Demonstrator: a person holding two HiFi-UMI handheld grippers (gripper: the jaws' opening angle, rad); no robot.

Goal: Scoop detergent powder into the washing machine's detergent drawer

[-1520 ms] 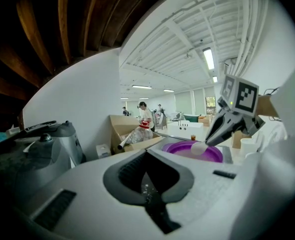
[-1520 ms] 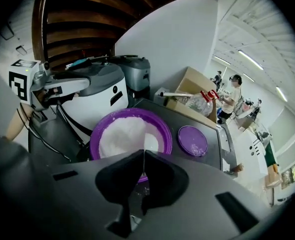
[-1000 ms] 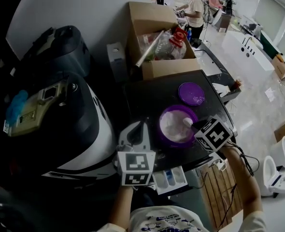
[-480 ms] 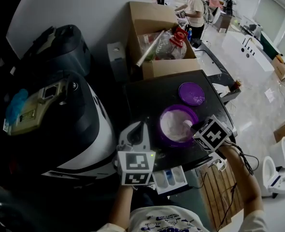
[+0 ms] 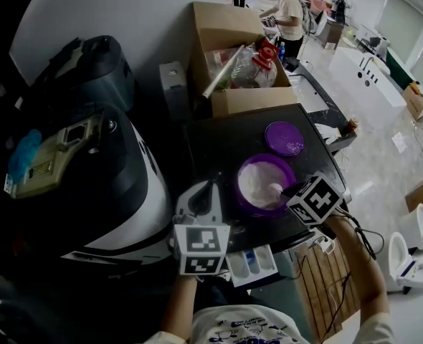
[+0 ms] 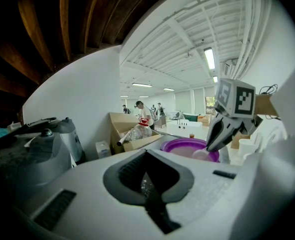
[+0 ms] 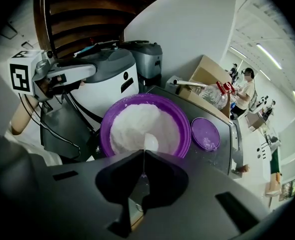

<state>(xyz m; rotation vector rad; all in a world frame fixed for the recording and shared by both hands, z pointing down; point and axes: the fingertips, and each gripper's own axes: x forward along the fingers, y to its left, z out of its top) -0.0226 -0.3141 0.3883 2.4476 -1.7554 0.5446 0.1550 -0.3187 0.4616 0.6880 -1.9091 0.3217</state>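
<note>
A purple bowl [image 5: 249,168] full of white detergent powder sits on the dark table; it also shows in the right gripper view as the bowl [image 7: 110,120]. My right gripper [image 5: 289,190] is shut on the thin handle of a white spoon [image 7: 151,143], whose scoop rests in the powder at the bowl's near side. The left gripper view shows that spoon [image 6: 203,154] at the bowl's rim [image 6: 180,143]. My left gripper [image 5: 210,192] hovers left of the bowl, jaws shut with nothing visible between them. The white detergent drawer [image 5: 234,268] stands pulled out just below it.
A round purple lid [image 5: 284,137] lies on the table behind the bowl. A cardboard box [image 5: 234,49] of bottles stands at the back. The washing machine [image 5: 118,192] fills the left. People stand far off in the room.
The right gripper has dipped the spoon slightly lower into the powder. The left gripper has stayed where it was.
</note>
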